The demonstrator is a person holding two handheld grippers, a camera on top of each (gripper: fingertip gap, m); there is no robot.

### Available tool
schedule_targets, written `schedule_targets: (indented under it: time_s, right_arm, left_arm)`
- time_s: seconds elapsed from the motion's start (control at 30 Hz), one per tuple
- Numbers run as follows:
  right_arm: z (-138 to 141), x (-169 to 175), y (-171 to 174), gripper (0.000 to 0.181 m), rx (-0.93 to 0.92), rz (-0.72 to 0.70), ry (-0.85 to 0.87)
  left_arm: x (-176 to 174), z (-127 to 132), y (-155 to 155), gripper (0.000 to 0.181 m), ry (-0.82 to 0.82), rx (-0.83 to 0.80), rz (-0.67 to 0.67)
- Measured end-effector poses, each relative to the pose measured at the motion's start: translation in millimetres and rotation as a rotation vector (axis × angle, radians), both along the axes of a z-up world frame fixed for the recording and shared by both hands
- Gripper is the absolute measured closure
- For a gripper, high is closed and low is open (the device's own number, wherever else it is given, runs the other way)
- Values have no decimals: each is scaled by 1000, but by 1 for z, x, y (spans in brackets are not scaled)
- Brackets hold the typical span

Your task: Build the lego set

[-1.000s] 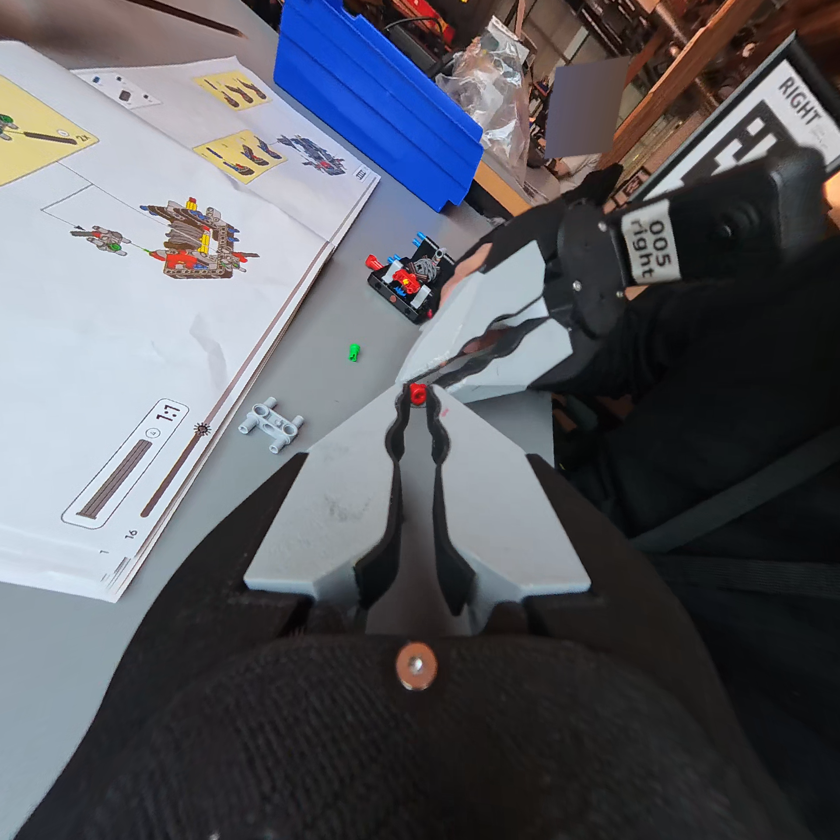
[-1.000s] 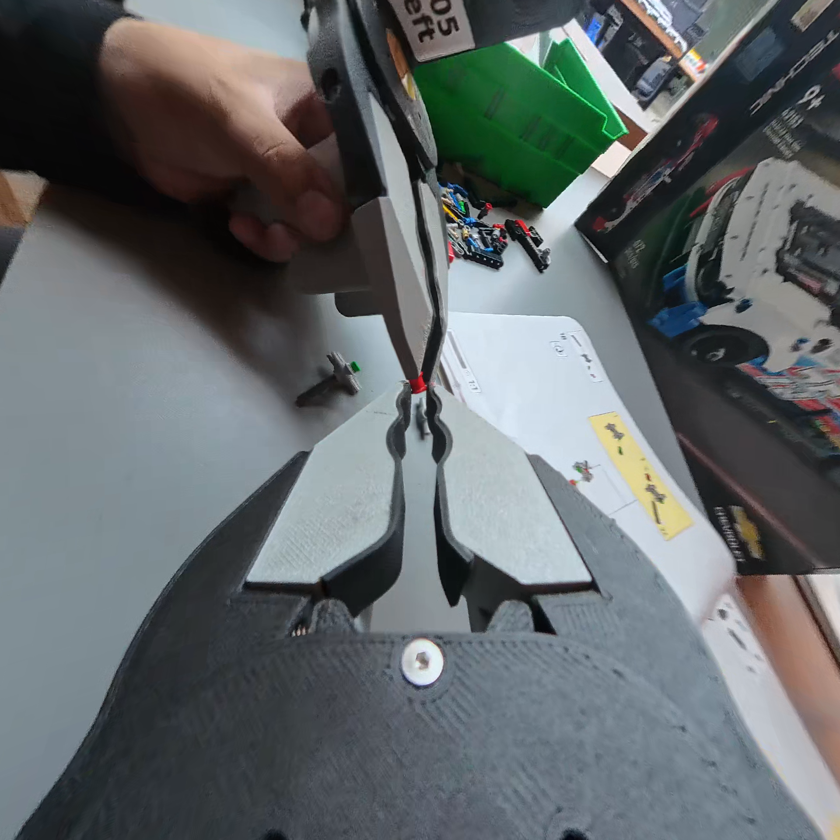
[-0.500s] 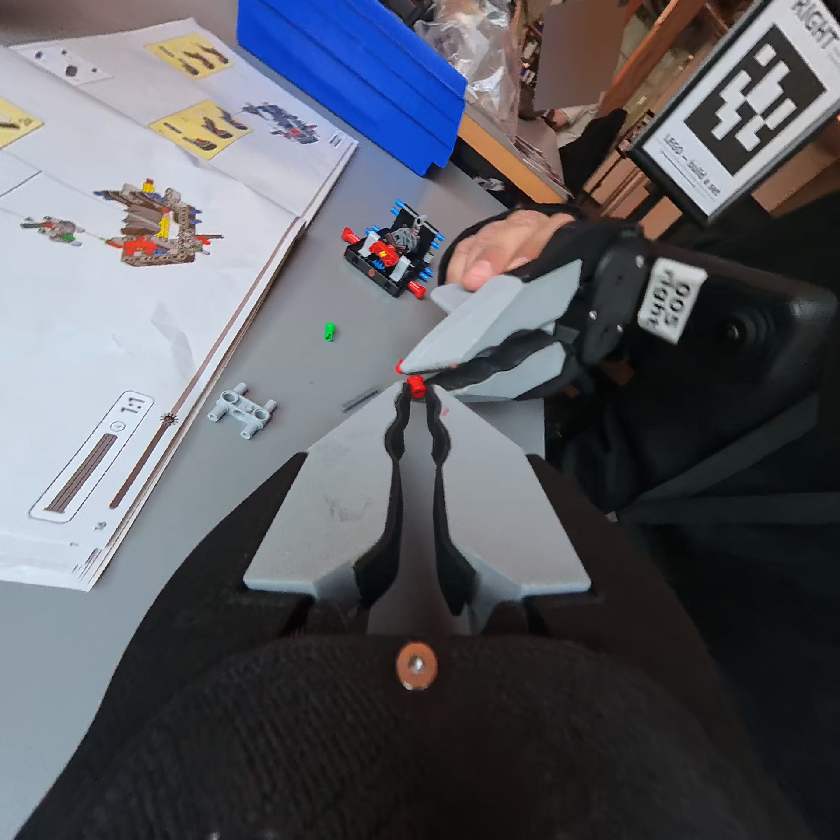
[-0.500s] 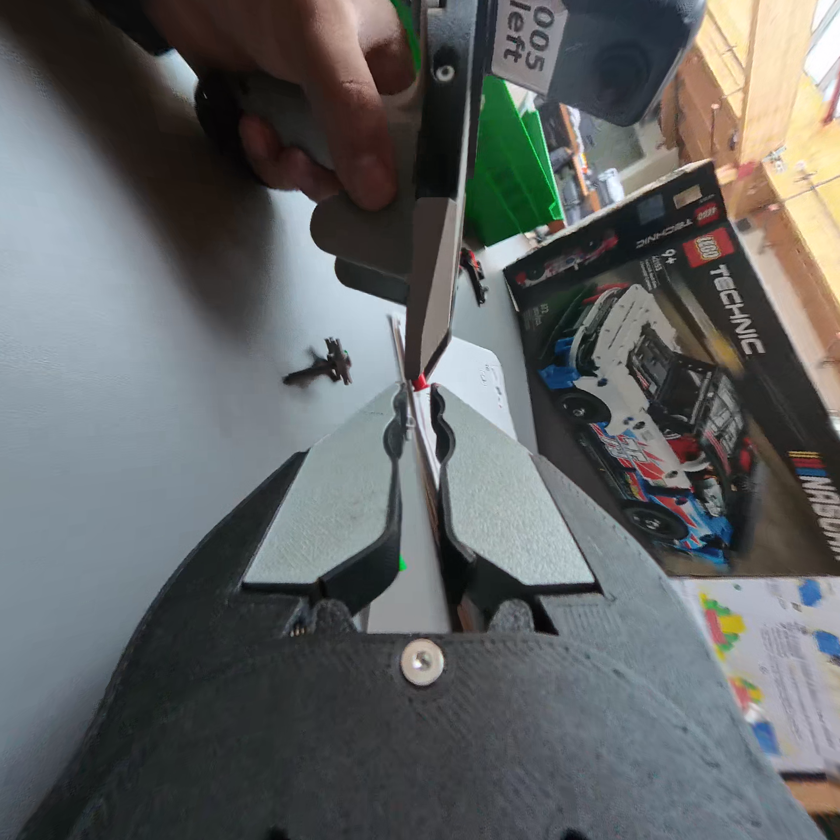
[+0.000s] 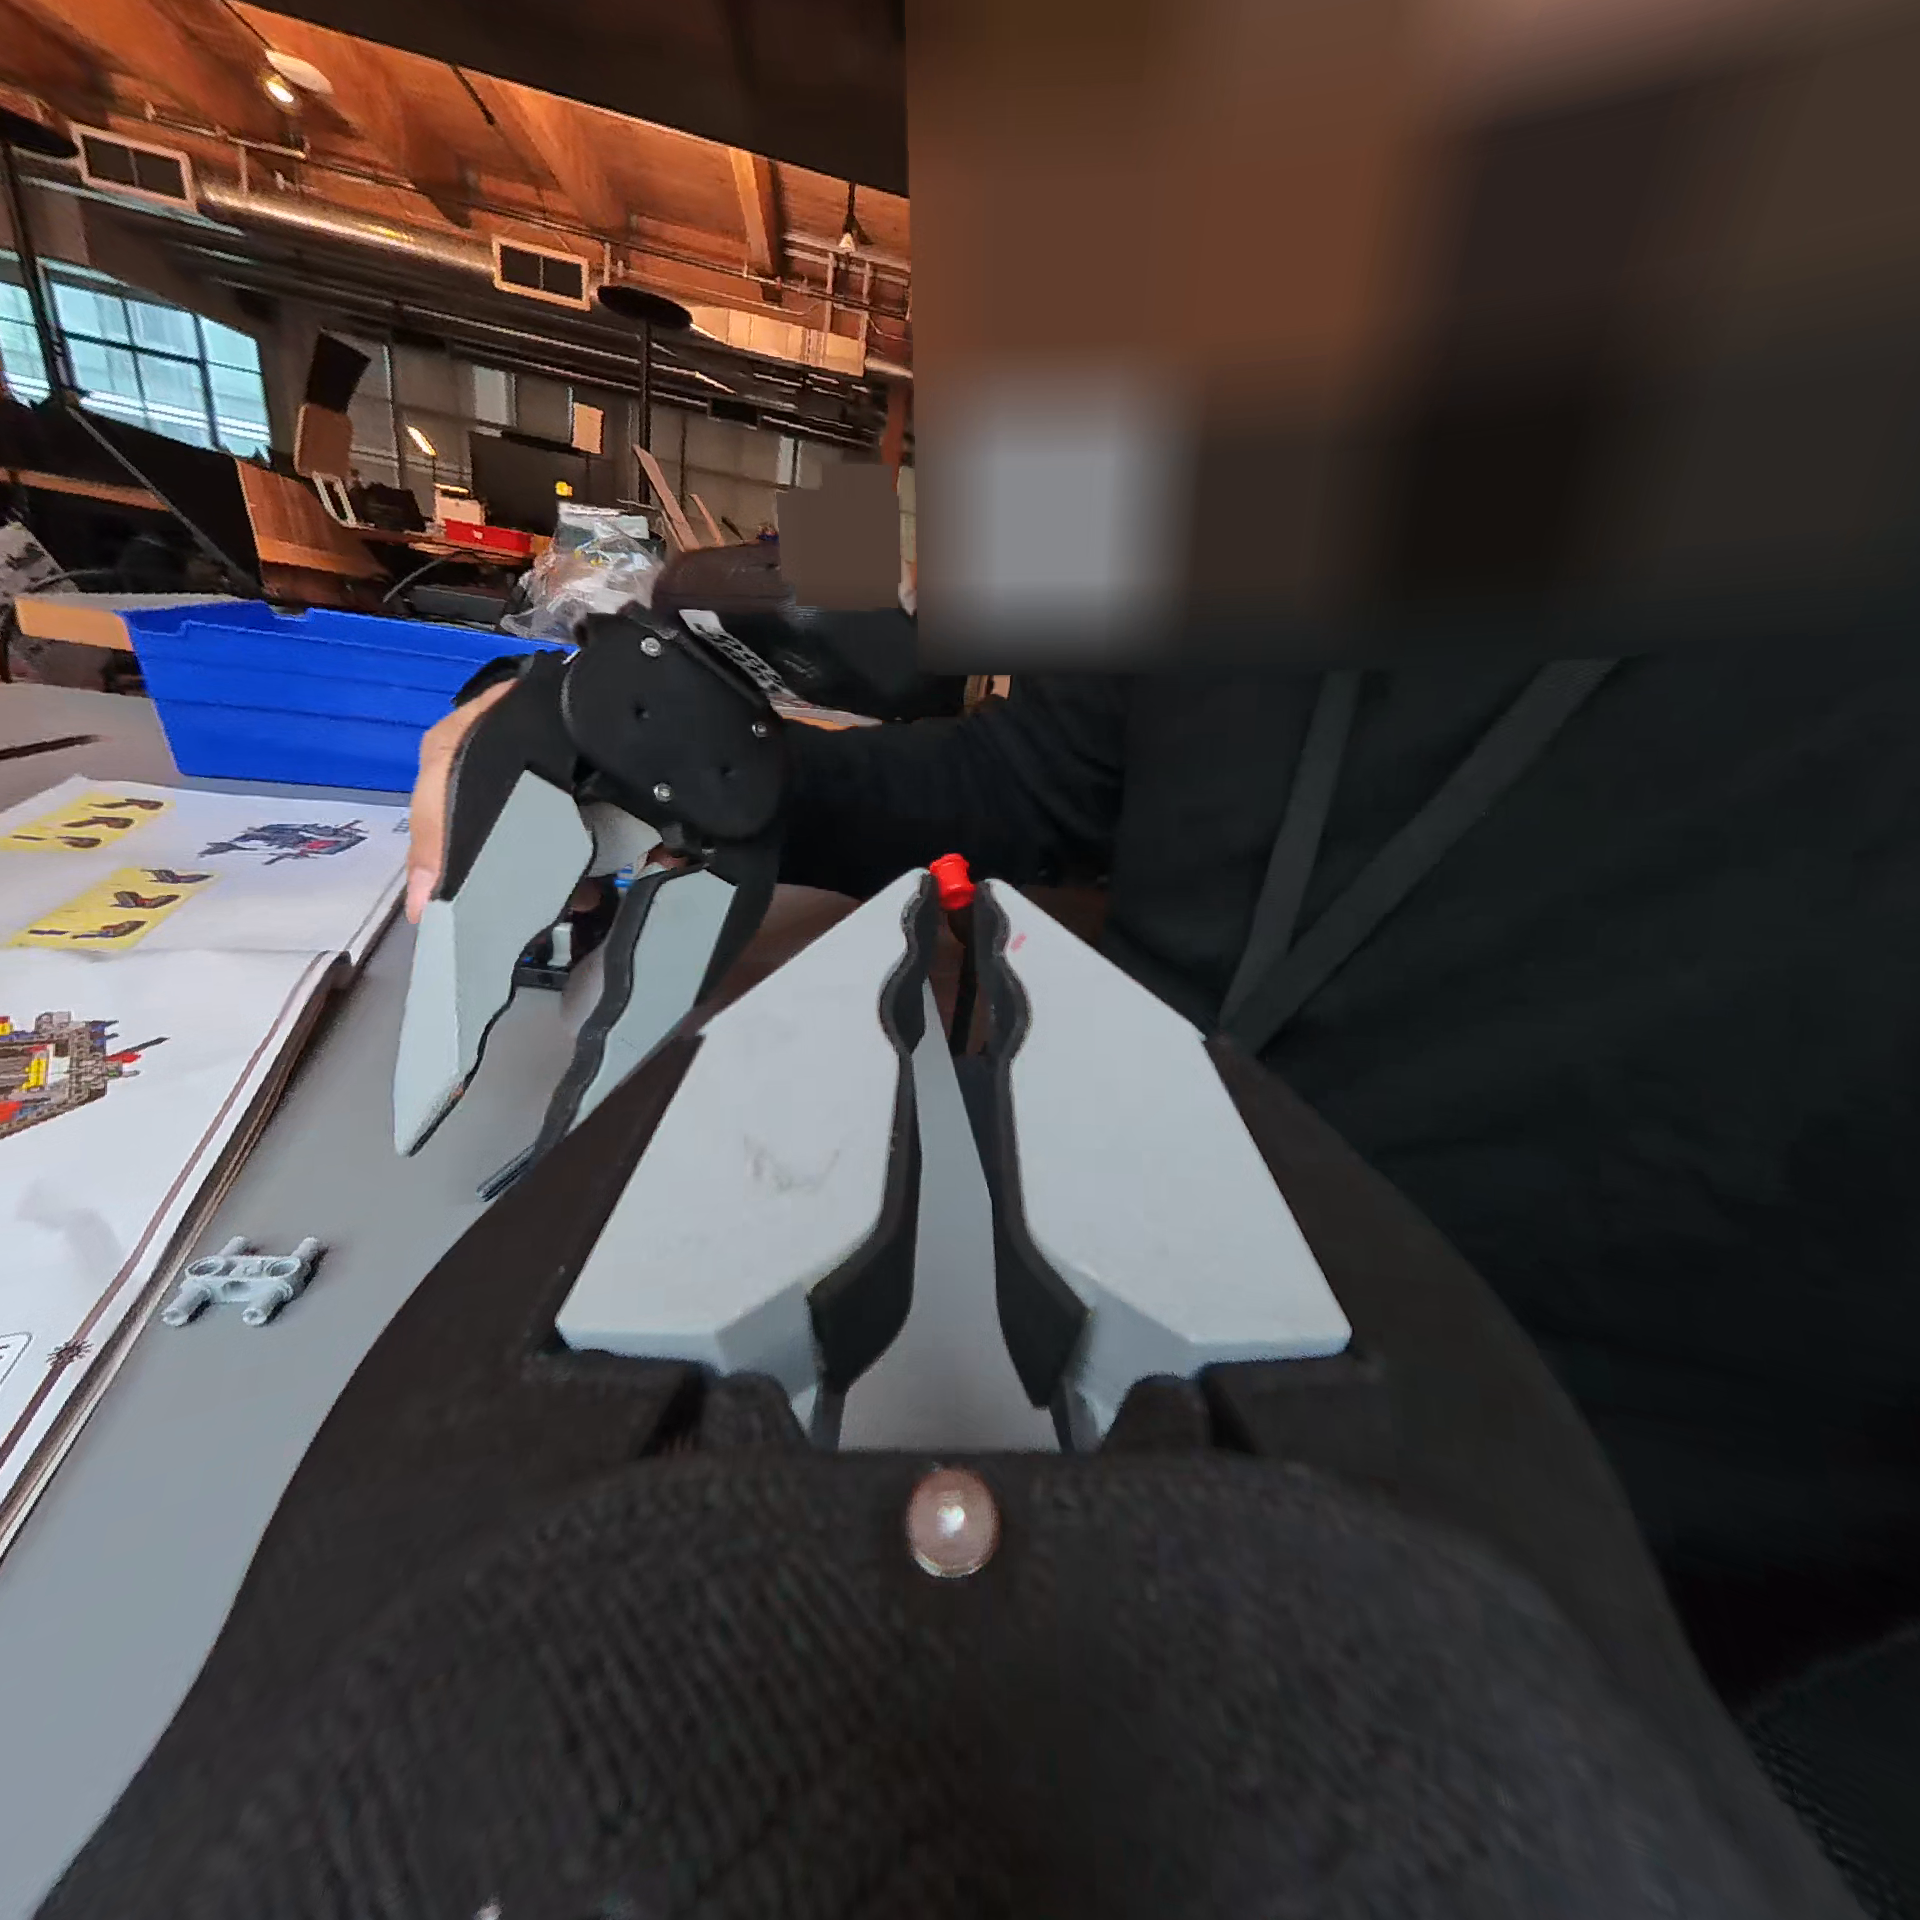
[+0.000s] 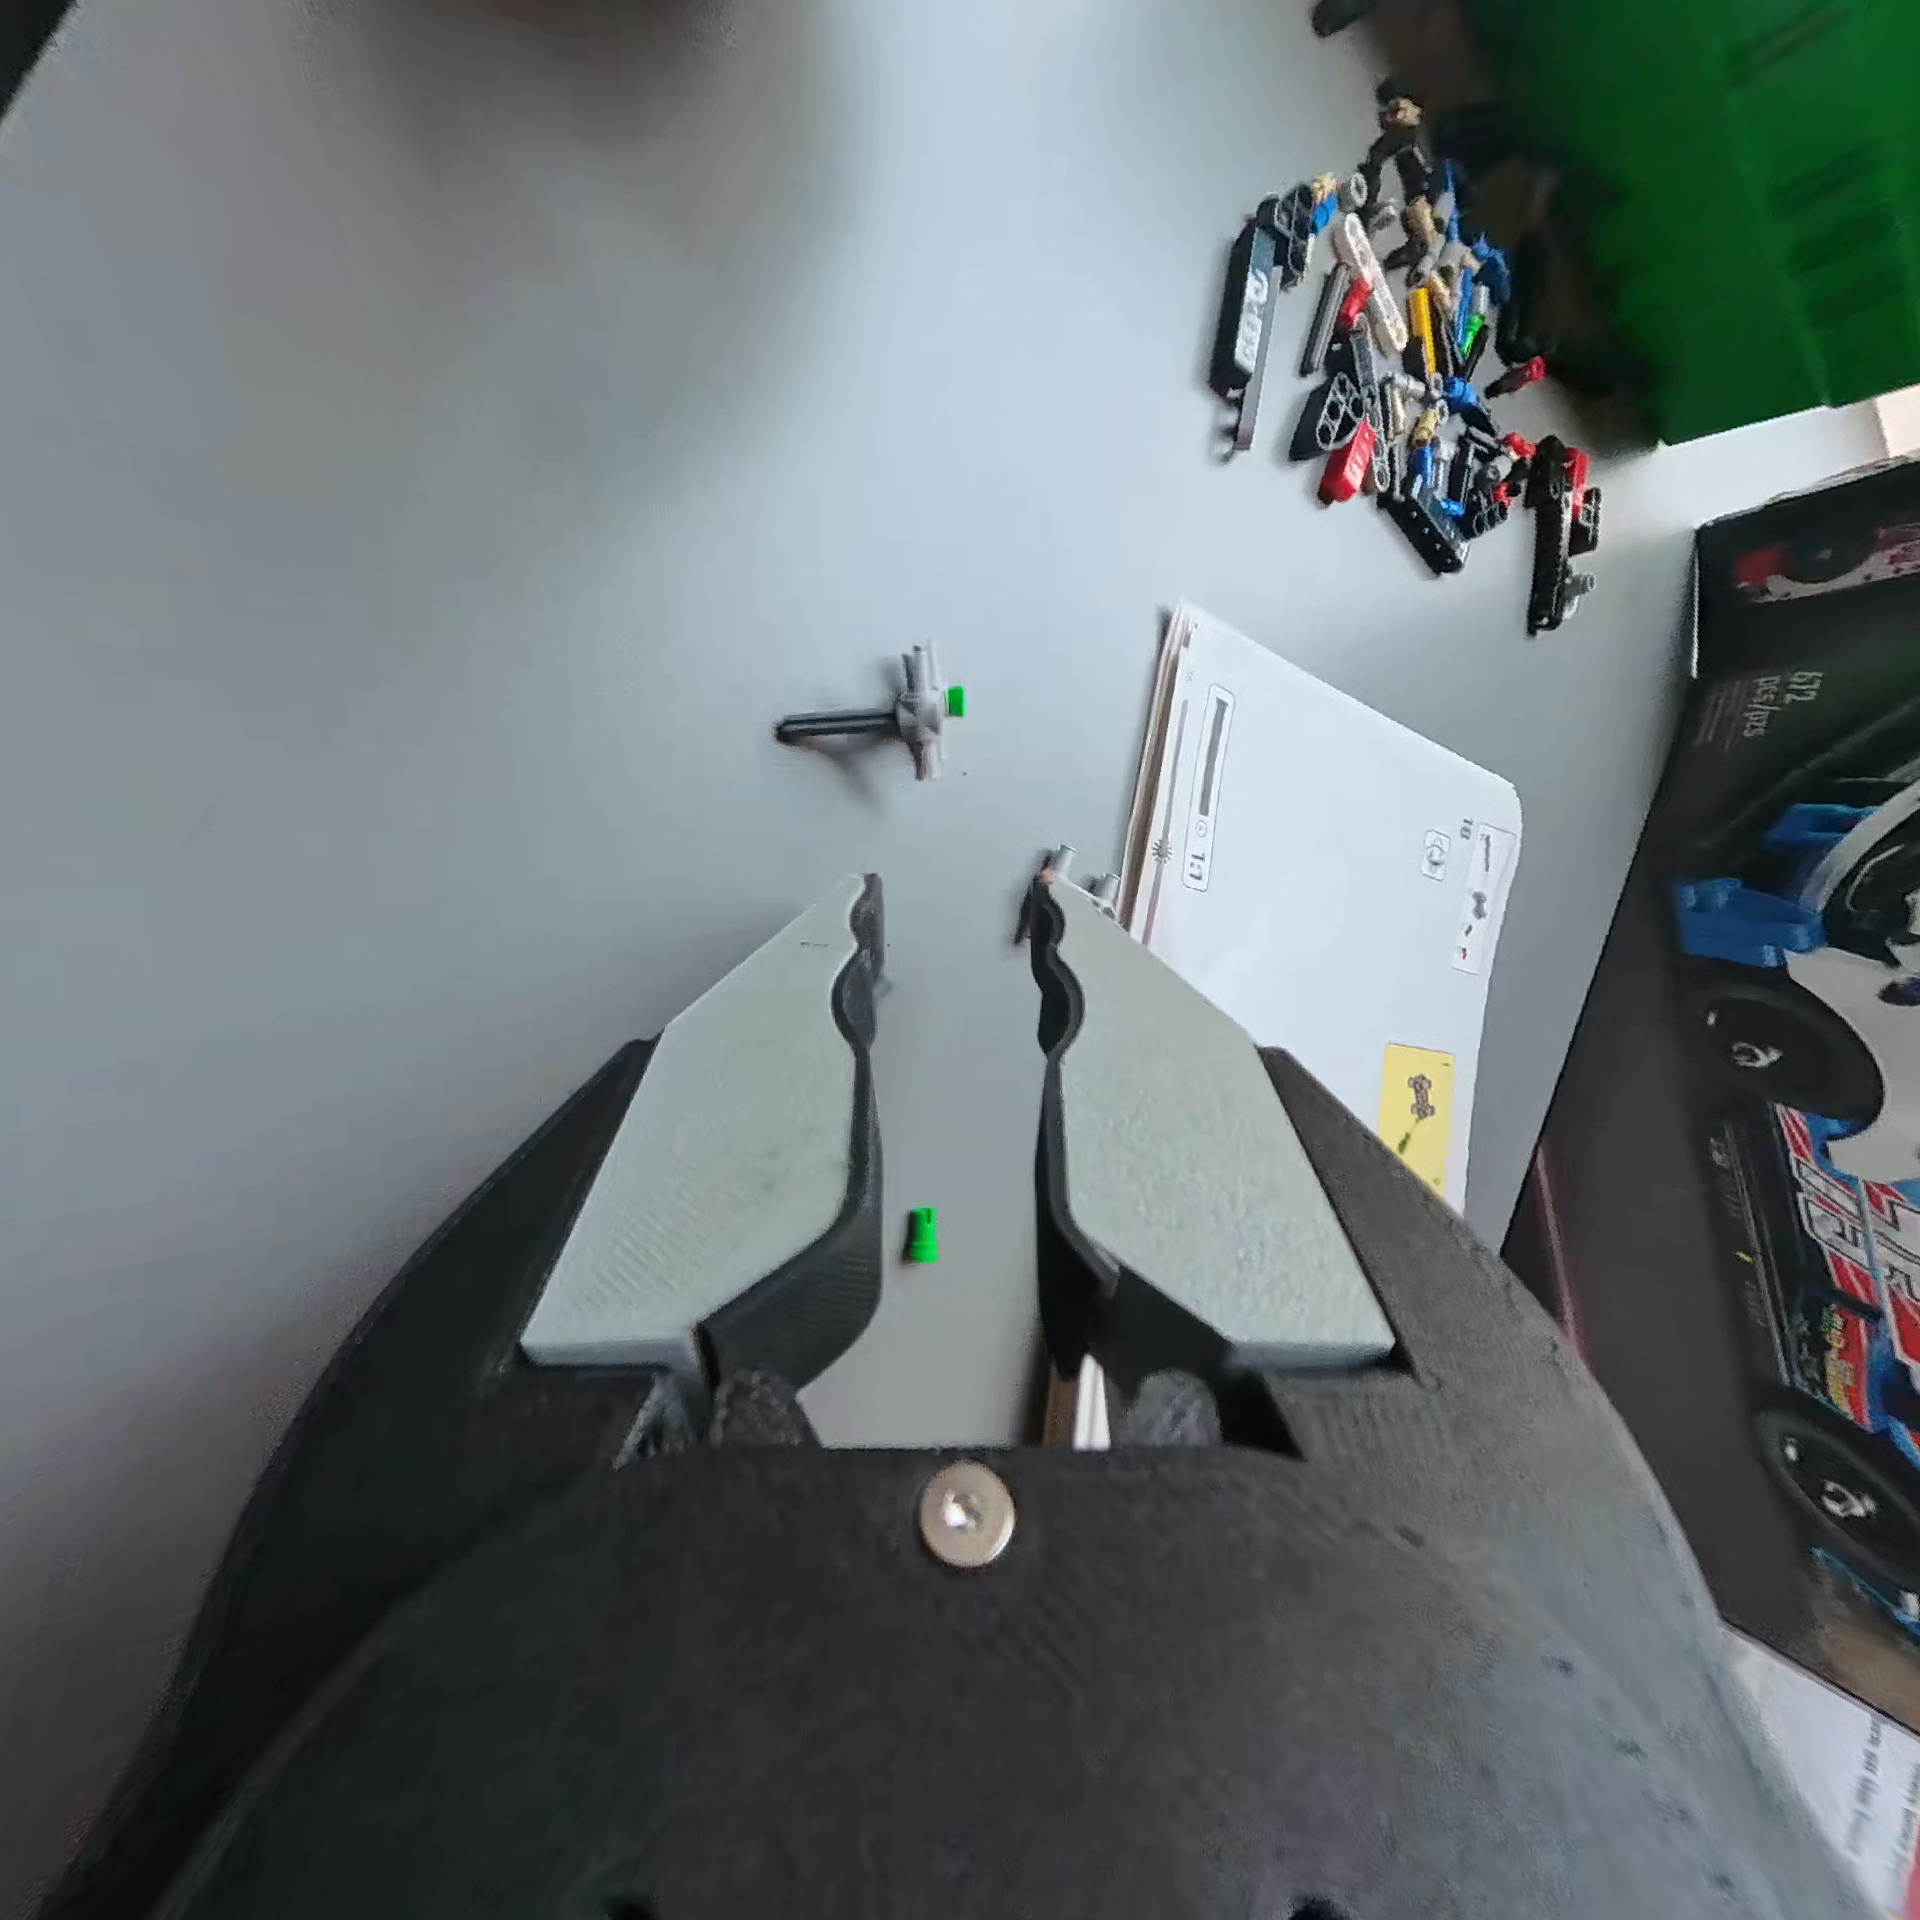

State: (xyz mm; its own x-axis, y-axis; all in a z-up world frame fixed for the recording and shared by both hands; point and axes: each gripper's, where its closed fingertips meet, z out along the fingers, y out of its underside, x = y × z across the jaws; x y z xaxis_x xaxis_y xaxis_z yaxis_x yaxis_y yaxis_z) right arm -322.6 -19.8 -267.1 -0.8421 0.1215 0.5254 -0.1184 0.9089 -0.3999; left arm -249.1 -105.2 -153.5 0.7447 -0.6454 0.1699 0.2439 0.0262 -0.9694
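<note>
**Red pin clamped in the left claw; right claw spread above the table**

In the left wrist view, the left gripper [image 5: 948,894] is seen raised off the grey table [image 5: 312,1382], its two fingers drawn together on a small red pin [image 5: 949,875], which is pinched at the very tips and stands out just past them. A dark axle [image 5: 963,987] is seen running down from the pin between the pads. To the left of the claw and a little beyond it, the right gripper [image 5: 499,1132] is held in a hand [image 5: 442,790], its fingers apart and angled down toward the table, with nothing between them. A small light-grey connector [image 5: 241,1280] lies on the table to the left of the claw, just beside the edge of the open instruction booklet [image 5: 135,1060]. A blue bin [image 5: 301,691] stands farther off, beyond the booklet. A black assembly is partly hidden behind the right gripper's fingers.

In the right wrist view, the right gripper [image 6: 956,909] is shown looking down on the table [image 6: 416,520] with its fingers well apart and empty. A loose green pin [image 6: 920,1234] lies on the table between the fingers, near their base. Ahead of the tips, an axle with a grey connector and green end [image 6: 883,717] lies by itself. The instruction booklet [image 6: 1330,894] is just right of the right finger, and a grey piece shows at that fingertip, mostly hidden. A pile of loose pieces [image 6: 1403,364] lies far ahead to the right, beside a green bin [image 6: 1714,187]. The set's box [image 6: 1787,1039] stands at the right edge.
</note>
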Motion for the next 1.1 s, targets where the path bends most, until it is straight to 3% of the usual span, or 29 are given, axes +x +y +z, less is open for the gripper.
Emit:
schedule_targets:
  time_s: [0.2, 0.37, 0.5, 0.63, 0.83, 0.93, 1.0, 1.1]
  right_arm:
    - [-16, -9, -3, 155, 89, -15, -41]
    - [-13, -5, -3, 162, 121, 80, -117]
    - [-2, -2, -5, 153, 92, 164, -223]
    - [1, -7, -22, 152, 95, 265, -311]
    - [-6, -4, -27, 157, 252, 360, -332]
    - [-5, -11, -27, 141, 264, 305, -358]
    - [-4, -15, -21, 168, 248, 226, -423]
    - [4, -2, -27, 170, 68, 197, -537]
  left_arm:
    - [-4, -5, -8, 177, 7, -46, 77]
    - [-43, -37, -3, 177, -28, -295, 331]
    - [-58, -64, -8, 177, -15, -470, 477]
    - [-59, -75, -8, 177, 34, -542, 518]
    - [-55, -78, -10, 177, 19, -562, 494]
    - [-53, -76, -11, 177, 10, -549, 483]
    - [-53, -76, -11, 177, 7, -549, 481]
    - [-52, -75, -12, 177, 16, -540, 485]
